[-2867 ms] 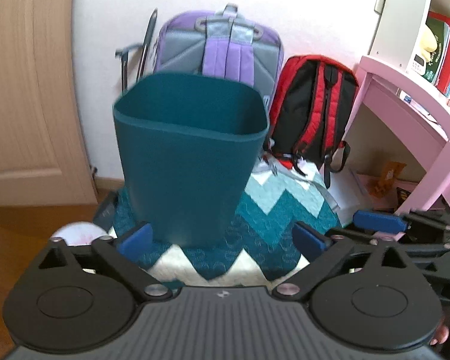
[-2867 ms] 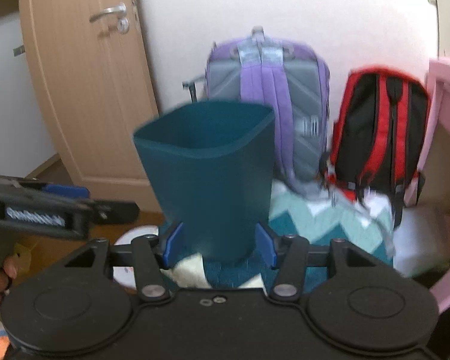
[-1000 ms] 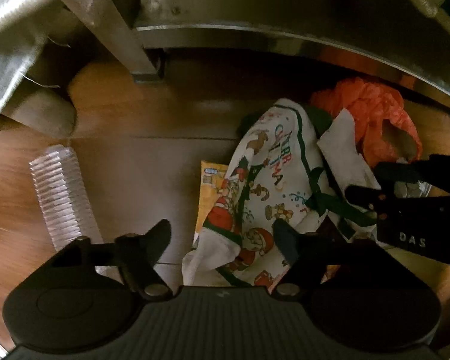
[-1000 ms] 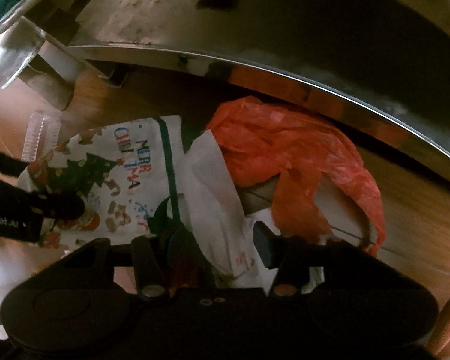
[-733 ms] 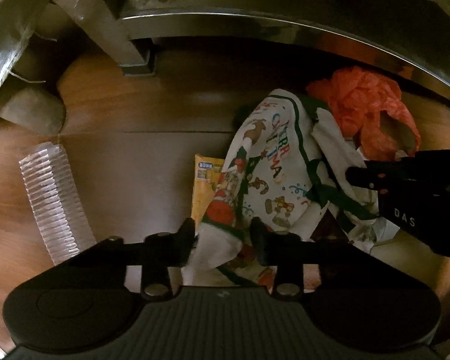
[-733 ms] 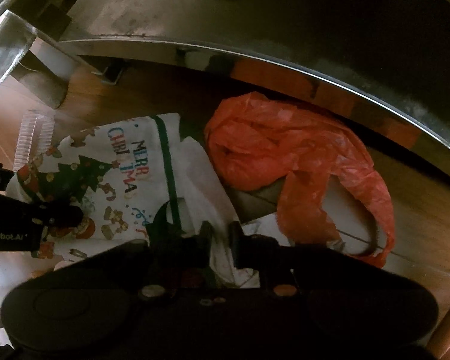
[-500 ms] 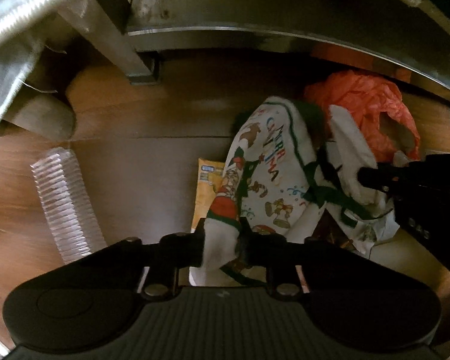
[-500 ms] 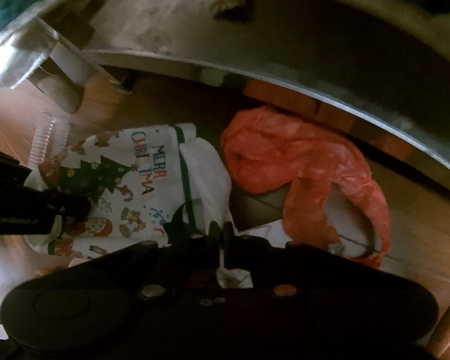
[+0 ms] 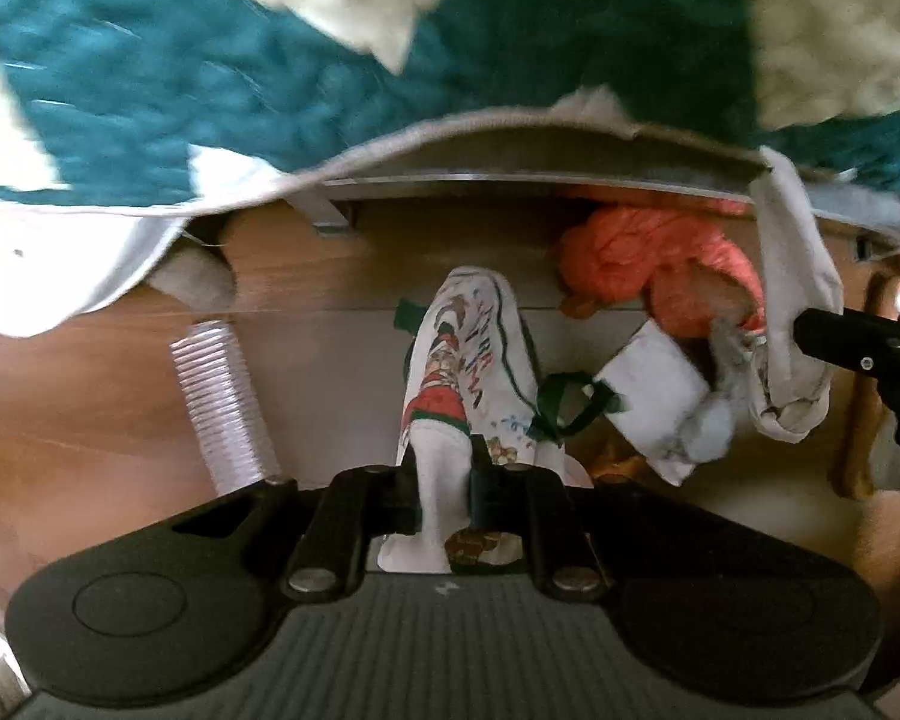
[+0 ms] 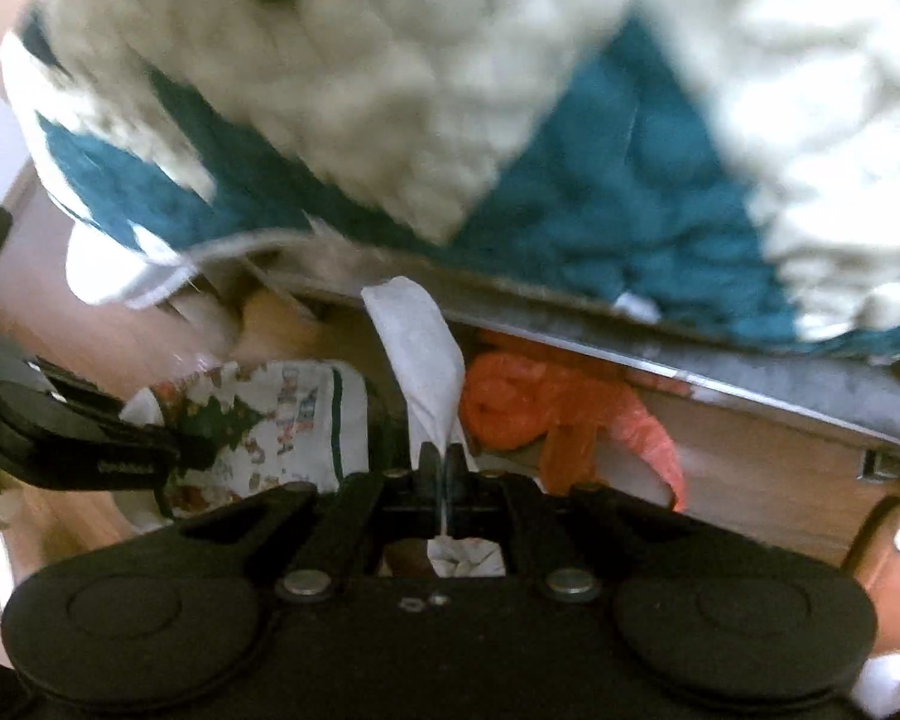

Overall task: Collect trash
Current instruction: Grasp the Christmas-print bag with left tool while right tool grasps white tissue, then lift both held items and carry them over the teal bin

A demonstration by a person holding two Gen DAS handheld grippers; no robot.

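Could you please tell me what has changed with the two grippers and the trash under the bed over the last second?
The left gripper has shut on the white Christmas-print bag, and the right gripper has shut on the plain white paper piece. Both have pulled back and lifted them, so the teal-and-white quilt now fills the top of both views. The orange plastic bag and the clear ribbed plastic cup lie where they were.

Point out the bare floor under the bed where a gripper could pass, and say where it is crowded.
Bare wooden floor lies between the clear ribbed plastic bottle and the Christmas-print bag, back to the metal bed rail. Right of that bag is crowded: orange plastic bag, white paper, and the white cloth held by the right gripper.
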